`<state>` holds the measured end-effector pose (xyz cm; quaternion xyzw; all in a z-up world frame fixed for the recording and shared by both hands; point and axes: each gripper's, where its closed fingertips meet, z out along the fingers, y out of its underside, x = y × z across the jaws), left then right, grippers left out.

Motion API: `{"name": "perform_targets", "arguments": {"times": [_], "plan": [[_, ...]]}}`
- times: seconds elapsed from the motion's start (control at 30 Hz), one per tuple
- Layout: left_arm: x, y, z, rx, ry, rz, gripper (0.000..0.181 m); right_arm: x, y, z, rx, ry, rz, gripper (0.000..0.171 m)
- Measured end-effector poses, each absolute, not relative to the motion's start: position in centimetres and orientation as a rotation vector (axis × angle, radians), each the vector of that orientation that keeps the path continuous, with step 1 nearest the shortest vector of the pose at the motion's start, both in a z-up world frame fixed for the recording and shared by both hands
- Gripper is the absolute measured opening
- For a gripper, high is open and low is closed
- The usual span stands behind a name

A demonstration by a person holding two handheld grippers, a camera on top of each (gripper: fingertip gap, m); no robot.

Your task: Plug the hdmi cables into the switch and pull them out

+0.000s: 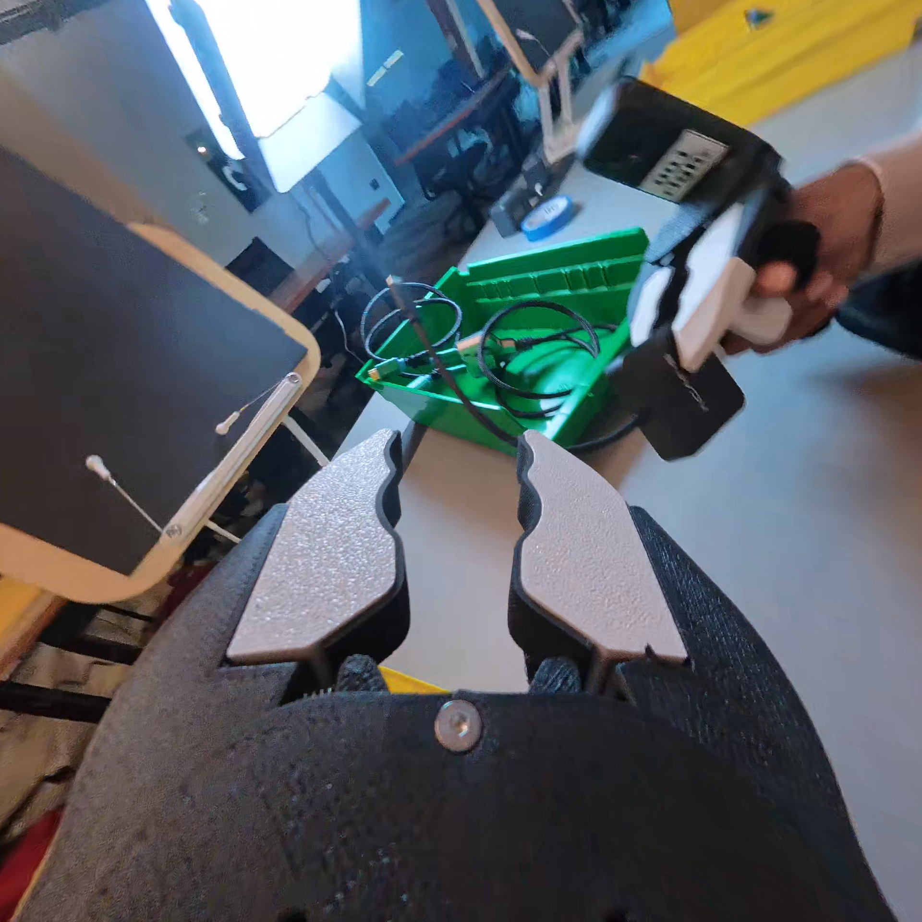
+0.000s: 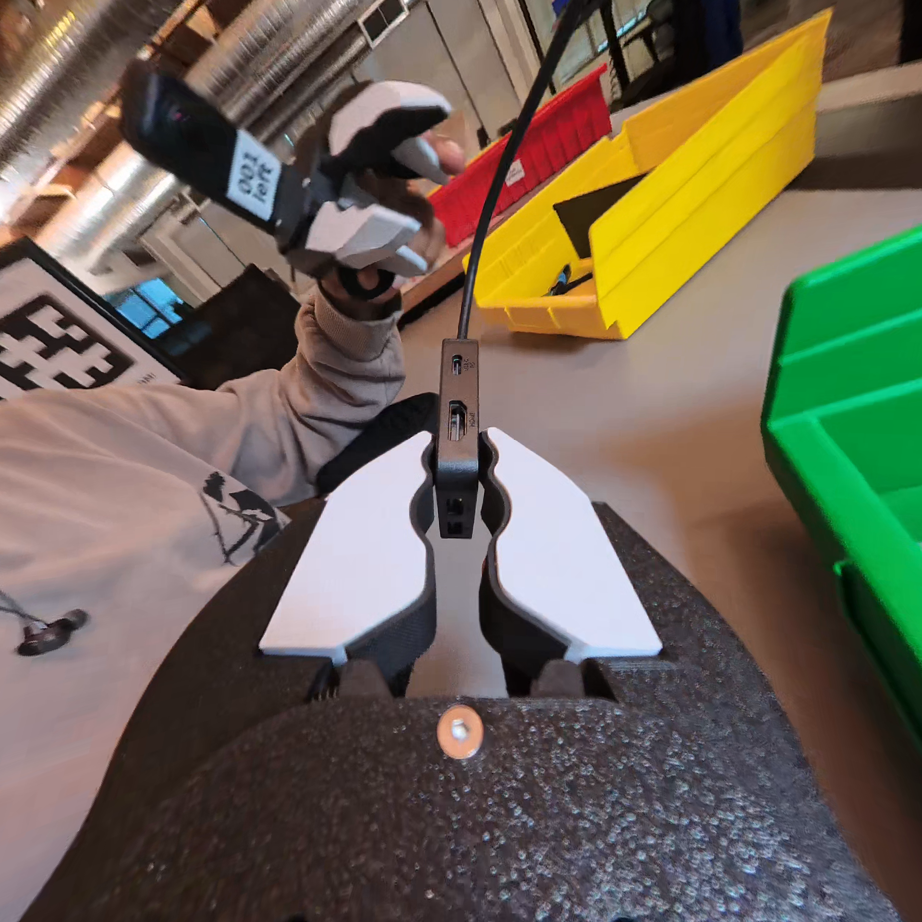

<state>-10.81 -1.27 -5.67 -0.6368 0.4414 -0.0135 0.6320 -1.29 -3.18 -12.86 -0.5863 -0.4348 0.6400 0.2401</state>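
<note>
Gripping black switch (image 2: 458, 449) edge-on at frame centre, right gripper (image 2: 456, 451) clamped; left gripper (image 1: 459, 454) released, empty, below green bin (image 1: 504, 349) of cables (image 1: 539, 349).

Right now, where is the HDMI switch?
The switch is clamped between the fingers of the right hand-held gripper, centre of the right wrist view, raised above the table, with its black cable leading up and away.
</note>
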Motion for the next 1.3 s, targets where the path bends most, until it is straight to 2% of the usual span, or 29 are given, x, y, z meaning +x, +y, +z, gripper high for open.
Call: {"name": "perform_targets", "arguments": {"times": [0.1,0.2,0.3,0.37,0.53,0.8,1.0,1.1,1.23,1.3], "plan": [[-8.3,-3.2,-7.8,-1.448,1.245,0.036,0.049,-0.9,-3.2,-14.1,-1.701,-1.228,1.780,0.014],[-6.2,-4.6,-12.7,-1.384,1.559,0.190,0.050,-1.3,-3.8,-15.3,-1.782,-1.280,1.765,0.014],[-5.9,-4.3,-17.3,-1.385,1.739,0.367,0.035,-1.6,-4.7,-15.7,-1.813,-1.313,1.785,0.014],[-5.8,-4.0,-18.4,-1.357,1.764,0.393,0.005,-1.7,-4.8,-16.5,-1.846,-1.351,1.735,0.014],[-5.1,-4.8,-17.7,-1.506,1.633,0.090,0.005,-1.8,-3.2,-14.9,-1.753,-1.244,1.719,0.021],[-7.7,-2.1,-18.2,-1.948,1.178,-0.320,0.005,-0.2,1.0,-12.5,-1.371,-1.338,0.845,0.046],[-7.2,-2.8,-20.1,-2.150,1.081,-0.516,0.005,-1.9,0.2,-17.0,-0.966,-1.699,-0.008,0.054],[-5.8,-3.6,-20.2,-2.188,1.068,-0.602,0.005,-3.0,0.1,-18.7,-0.845,-1.763,-0.196,0.049],[-3.6,-5.6,-19.4,-2.162,1.110,-0.739,0.004,-4.2,-1.1,-19.7,-0.684,-1.815,-0.277,0.015],[-3.2,-6.3,-18.7,-2.122,1.142,-0.754,0.006,-4.3,-1.5,-19.4,-0.703,-1.810,-0.227,0.015]]}}
